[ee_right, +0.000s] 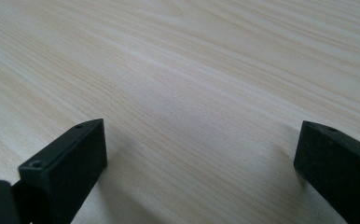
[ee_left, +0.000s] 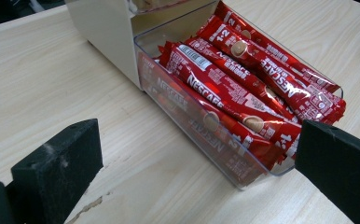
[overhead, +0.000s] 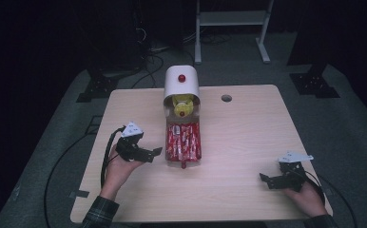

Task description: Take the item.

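- Right hand (overhead: pixel 310 197), near edge of the table (overhead: pixel 248 142), right side. It holds the right gripper (overhead: pixel 269 180) low over bare wood, tips pointing left toward the table's middle.
- Right gripper view: its two black jaws stand wide apart with pale wood grain between them. Released, nothing held.
- Left hand (overhead: pixel 120 168), near-left, palm up under the left gripper (overhead: pixel 155 154). A sleeve (overhead: pixel 98 213) with a plaid pattern shows at the bottom edge. A black cable (overhead: pixel 106 156) loops off the gripper's left side.
- Left gripper's tips point right, just beside the left wall of the clear drawer (overhead: pixel 184 140). From above I cannot tell whether they touch it.
- Left gripper view: jaws spread wide, released, gripping nothing. The near corner of the clear drawer (ee_left: pixel 243 175) sits between them, farther on; the right-hand jaw overlaps the drawer's end in the picture.
- The drawer is pulled out toward the person and packed with red Nescafé stick packets (ee_left: pixel 234 88), lying lengthwise and stacked in layers. A small red knob (overhead: pixel 183 165) is on the drawer's front.
- Behind the drawer: a white dispenser box (overhead: pixel 181 85) with a rounded top, at the far middle of the table. A red button (overhead: pixel 182 77) sits on top; yellow items (overhead: pixel 181 105) show in its open front, with another red knob there.
- Far right of the box: a round cable hole (overhead: pixel 226 98) in the tabletop.
- Beyond the table: grey floor, a white frame leg (overhead: pixel 198 33), dark stands.
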### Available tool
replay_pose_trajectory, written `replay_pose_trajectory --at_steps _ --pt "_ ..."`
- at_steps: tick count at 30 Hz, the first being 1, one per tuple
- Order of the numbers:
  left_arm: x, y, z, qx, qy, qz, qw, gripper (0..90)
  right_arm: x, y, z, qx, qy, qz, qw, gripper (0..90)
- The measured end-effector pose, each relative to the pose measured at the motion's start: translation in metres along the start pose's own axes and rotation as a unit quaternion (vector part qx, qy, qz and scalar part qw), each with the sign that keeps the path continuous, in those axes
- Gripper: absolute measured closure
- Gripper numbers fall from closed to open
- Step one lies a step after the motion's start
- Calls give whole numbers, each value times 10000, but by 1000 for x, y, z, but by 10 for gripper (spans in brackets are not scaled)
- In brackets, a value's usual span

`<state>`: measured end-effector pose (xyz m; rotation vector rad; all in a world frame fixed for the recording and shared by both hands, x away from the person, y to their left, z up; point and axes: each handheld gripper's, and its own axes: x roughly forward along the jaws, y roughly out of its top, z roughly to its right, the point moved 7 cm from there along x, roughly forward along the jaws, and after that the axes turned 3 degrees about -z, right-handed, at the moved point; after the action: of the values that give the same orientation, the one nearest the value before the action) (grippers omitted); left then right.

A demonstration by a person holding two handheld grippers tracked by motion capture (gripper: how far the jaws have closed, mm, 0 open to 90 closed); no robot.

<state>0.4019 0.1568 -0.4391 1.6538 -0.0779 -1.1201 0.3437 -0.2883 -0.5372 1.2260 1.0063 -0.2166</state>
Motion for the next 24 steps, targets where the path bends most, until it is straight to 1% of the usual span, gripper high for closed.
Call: replay_pose_trajectory --at_steps 6,11,12,14,17,19,22,23,24 --pt "5 6 3 18 -30 28 10000 2 0 0 0 4 1 0 10000 15" --pt "8 7 3 13 -35 -10 10000 2 0 0 0 0 1 -1 10000 14" --pt "9 8 3 33 -34 -31 10000 2 0 0 0 5 1 0 10000 15" --pt "10 12 4 11 -33 9 10000 2 0 0 0 -1 0 -3 10000 15" --pt "11 16 5 55 -41 7 10000 4 0 0 0 0 2 0 10000 14" --pt "11 20 6 81 -74 67 9999 30 0 0 0 -2 0 1 10000 14" --pt "13 23 7 74 -81 135 9998 43 0 0 0 1 1 0 10000 15" --pt "14 24 7 57 -86 146 9998 49 0 0 0 1 2 0 10000 15" --pt "16 24 8 68 -90 97 9999 49 0 0 0 5 2 2 10000 15"
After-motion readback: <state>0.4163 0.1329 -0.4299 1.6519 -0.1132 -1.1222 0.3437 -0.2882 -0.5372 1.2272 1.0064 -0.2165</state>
